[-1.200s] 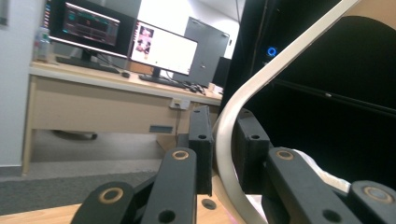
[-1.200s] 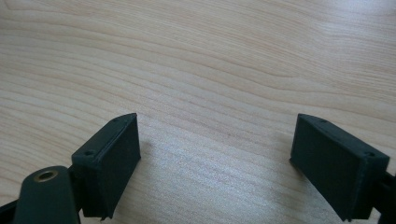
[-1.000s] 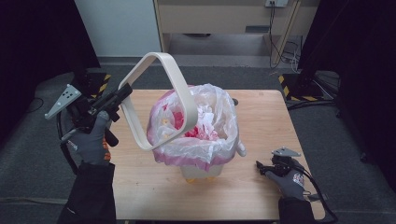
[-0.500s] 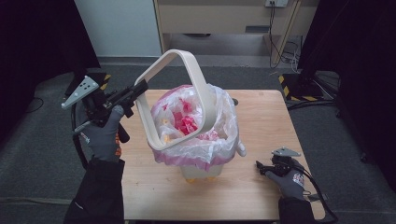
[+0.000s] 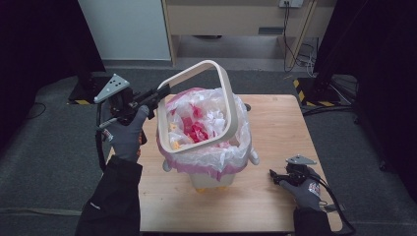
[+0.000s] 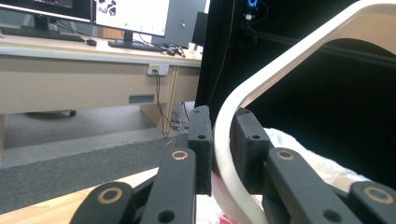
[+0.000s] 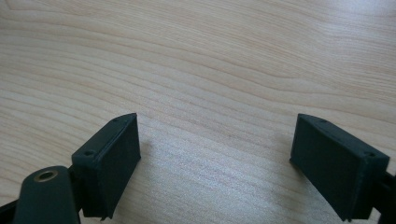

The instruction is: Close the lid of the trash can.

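Your left gripper (image 5: 164, 92) clamps the cream ring (image 5: 199, 108), tilted mid-frame over the bagged bin (image 5: 206, 157). Your right gripper (image 5: 275, 177), lower right, rests jaws apart on the table (image 5: 275, 123).

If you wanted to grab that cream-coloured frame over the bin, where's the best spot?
Grip the frame on a thin side, coming in from outside with one jaw inside the loop and one outside. The band is flat and narrow, so it fits between the jaws; the left gripper holds its near-left part just so, tilted above the bin bag.
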